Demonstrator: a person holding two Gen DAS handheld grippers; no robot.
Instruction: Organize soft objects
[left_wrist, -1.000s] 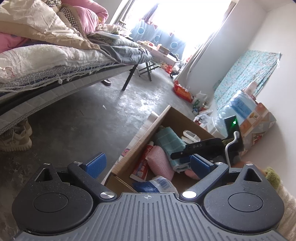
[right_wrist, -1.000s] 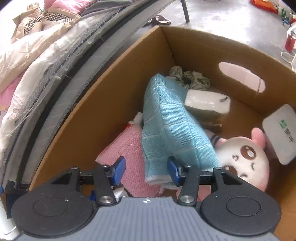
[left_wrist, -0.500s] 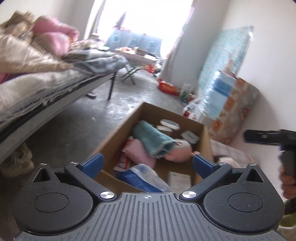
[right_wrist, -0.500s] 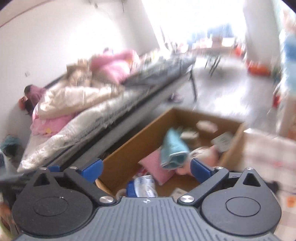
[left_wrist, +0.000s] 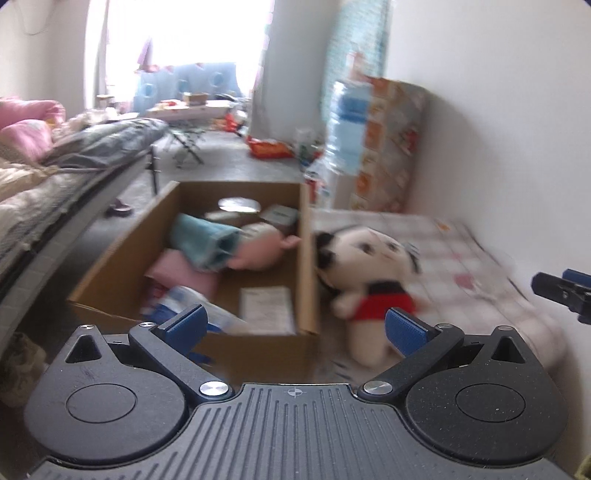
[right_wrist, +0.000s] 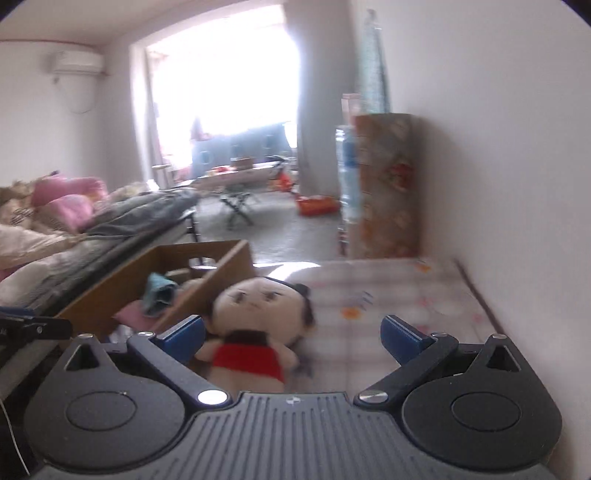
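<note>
Two grippers, left (left_wrist: 294, 326) and right (right_wrist: 291, 332), are held wide open, nothing gripped | doll (right_wrist: 258, 325) is propped just right of box (left_wrist: 303, 258), on mat (right_wrist: 406, 295) | risk: doll is toppled or only its soft head pinched if right jaws are closed off-centre.
</note>
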